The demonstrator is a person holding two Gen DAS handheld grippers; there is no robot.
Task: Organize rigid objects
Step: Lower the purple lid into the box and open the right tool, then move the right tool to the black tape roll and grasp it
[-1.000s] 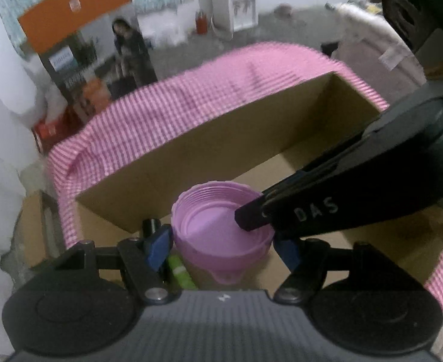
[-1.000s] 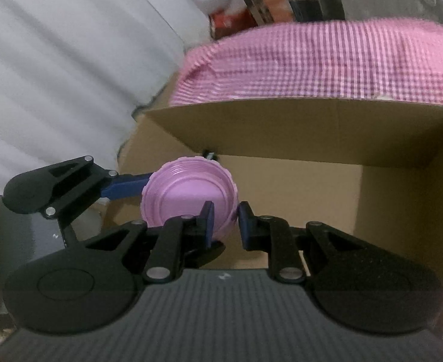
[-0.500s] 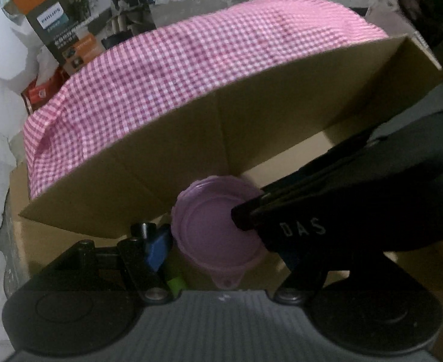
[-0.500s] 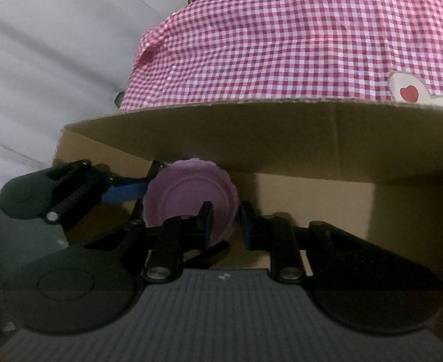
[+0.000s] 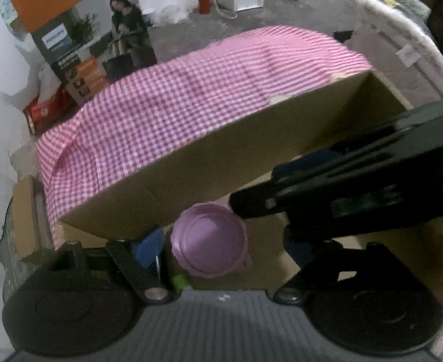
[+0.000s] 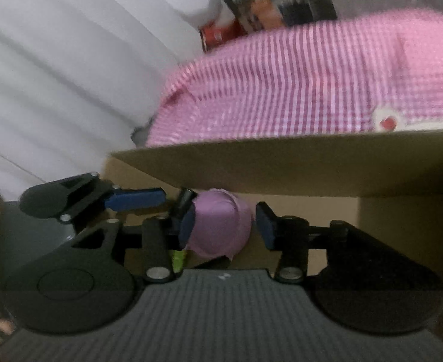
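Pink lid (image 5: pixel 210 239) down inside box (image 5: pixel 251 157), beside green item (image 5: pixel 180 282). L gripper (image 5: pixel 221 249) and R gripper (image 6: pixel 226 226) both opening, lid between jaws, pads off it. Drop near done; withdrawal left, other items unseen.

A lilac-pink ridged lid (image 5: pixel 210 242) sits inside a plain brown cardboard box (image 5: pixel 251 157), against a pink-and-white gingham cloth (image 5: pixel 176 102) (a red heart on a cream patch (image 6: pixel 387 120) shows at its edge). Both the left gripper (image 5: pixel 221 249) and the right gripper (image 6: pixel 226 226) are black with blue pads (image 6: pixel 134 200). A lime-green object (image 5: pixel 180 282) peeks out below the lid. An orange-and-dark printed carton (image 5: pixel 79 39) stands before white walls.
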